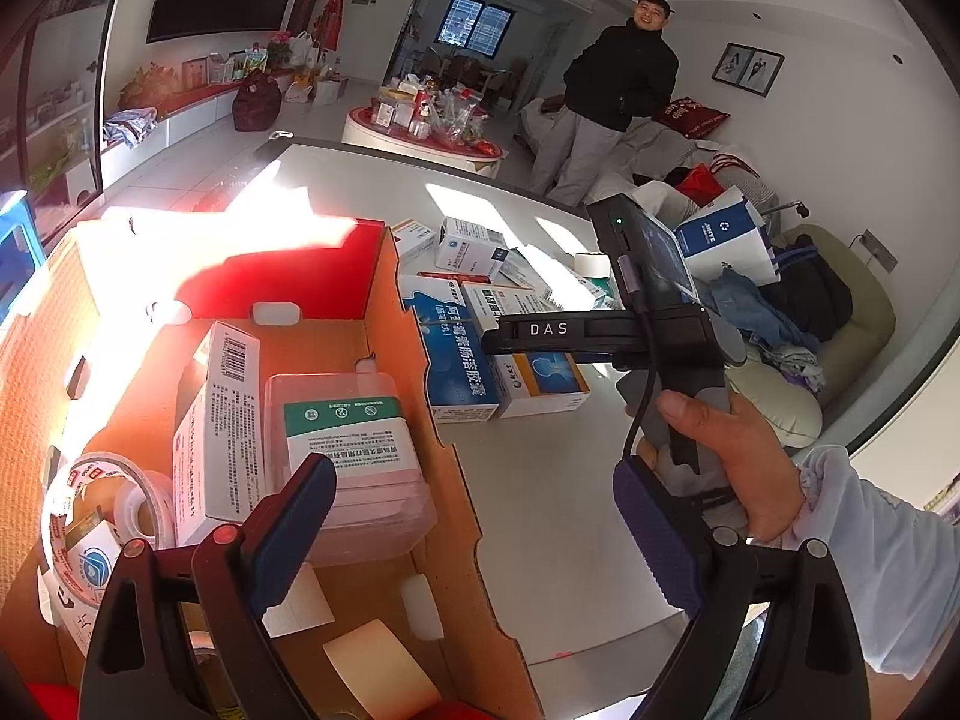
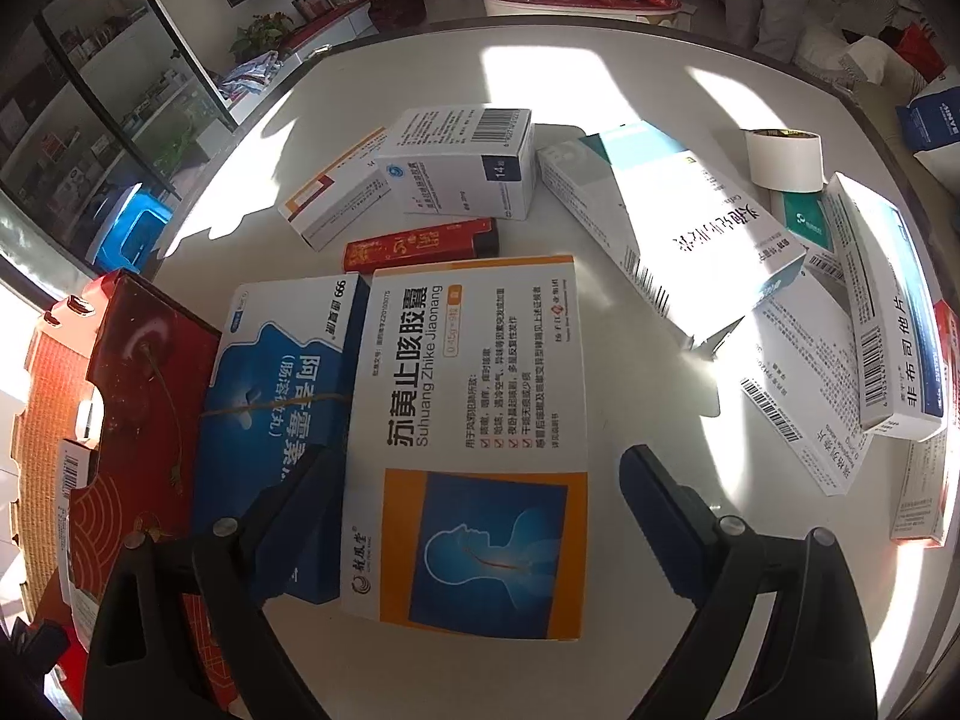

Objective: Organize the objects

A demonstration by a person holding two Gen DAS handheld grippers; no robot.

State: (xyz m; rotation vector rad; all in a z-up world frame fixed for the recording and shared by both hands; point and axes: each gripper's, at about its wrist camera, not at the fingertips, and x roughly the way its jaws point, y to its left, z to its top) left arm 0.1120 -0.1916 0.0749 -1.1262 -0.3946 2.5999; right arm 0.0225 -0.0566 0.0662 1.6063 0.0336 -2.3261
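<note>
— So why was the right gripper [image 2: 480, 516] spread wide over the orange-and-white box [image 2: 474, 444]?
— Judging by it, lining up a grab; the box lay on the table [image 2: 630, 630] beside the cardboard box [image 1: 414, 396]. The left gripper [image 1: 474, 516] hung unclenched, empty.

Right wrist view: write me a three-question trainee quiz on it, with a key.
1. True or false: the right gripper is shut on the Suhuang Zhike box.
2. What lies directly beyond that box, on the table? A) red lighter B) scissors C) cup
3. Fill in: the tape roll stands at the table's far ____ side.

Key: 1 false, its fingers stand open either side of the box; 2 A, the red lighter; 3 right.
</note>
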